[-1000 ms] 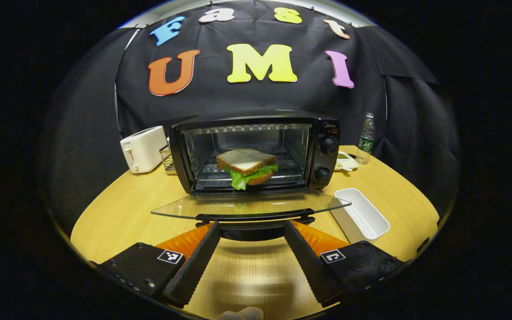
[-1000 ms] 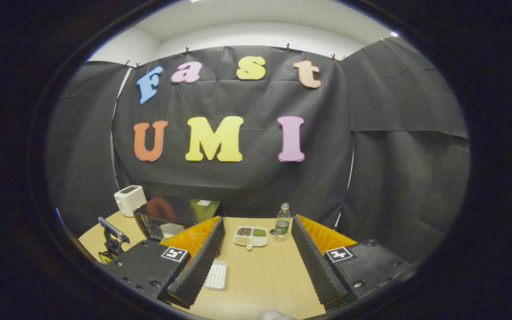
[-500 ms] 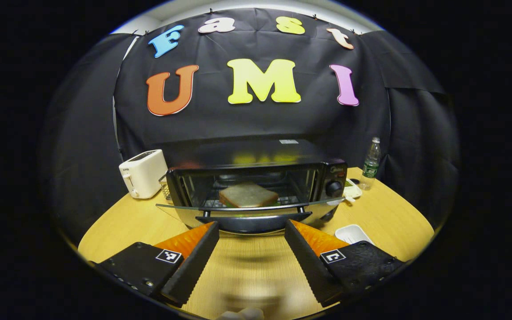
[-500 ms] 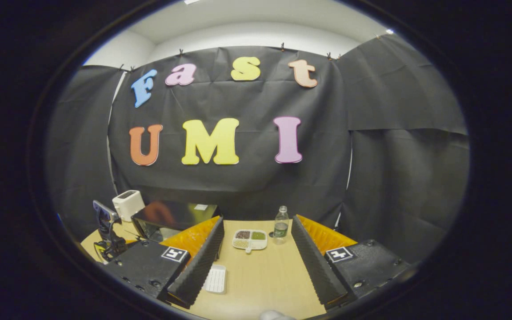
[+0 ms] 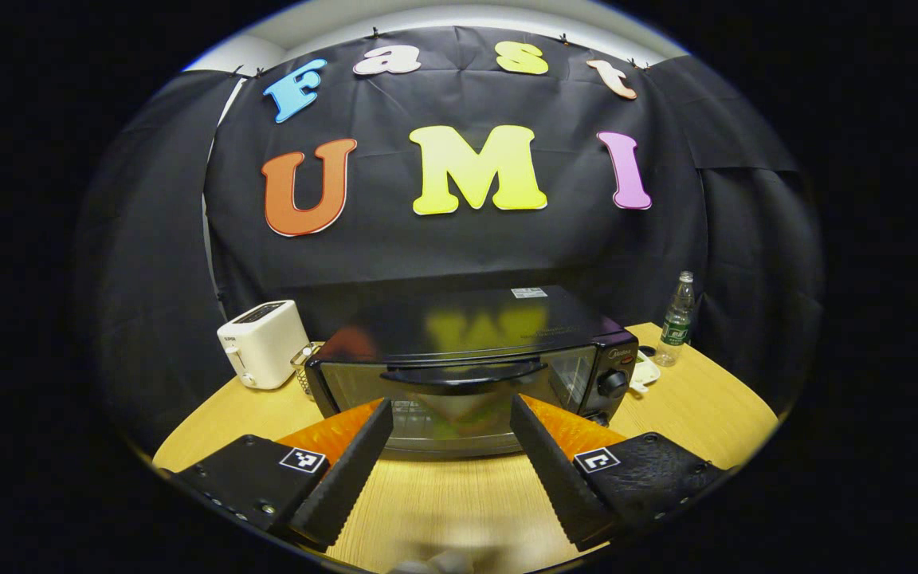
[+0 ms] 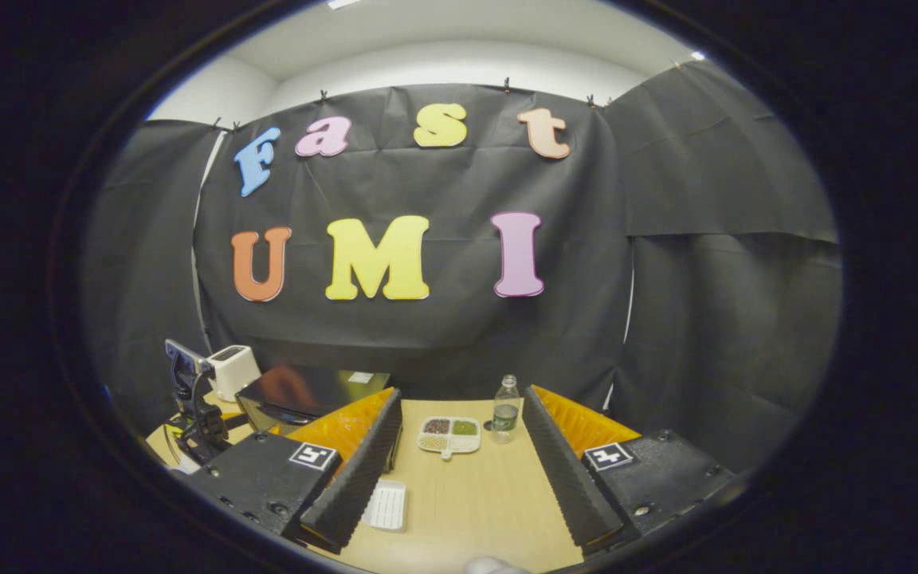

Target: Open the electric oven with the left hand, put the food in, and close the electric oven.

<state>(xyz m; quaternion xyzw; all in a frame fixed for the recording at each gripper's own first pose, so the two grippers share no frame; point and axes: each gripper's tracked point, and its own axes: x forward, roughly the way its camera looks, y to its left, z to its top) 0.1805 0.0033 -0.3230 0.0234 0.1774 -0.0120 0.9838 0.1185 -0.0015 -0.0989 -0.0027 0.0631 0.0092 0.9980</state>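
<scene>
electric oven point(image 5: 467, 363) at table point(image 5: 698, 410) centre, glass door up and closed, handle point(image 5: 463, 376) across its top edge. left gripper point(image 5: 451, 414) just before the oven door, jaws spread, gripping nothing. right gripper point(image 6: 459, 430) right of the oven, jaws parted, empty. toaster point(image 5: 262, 343) left of the oven, bottle point(image 5: 676, 319) to its right.

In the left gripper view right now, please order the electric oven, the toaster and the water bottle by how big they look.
1. electric oven, clearly the largest.
2. toaster.
3. water bottle, the smallest as it looks, though it stands farther back, so its true size against the toaster is unsure.
</scene>
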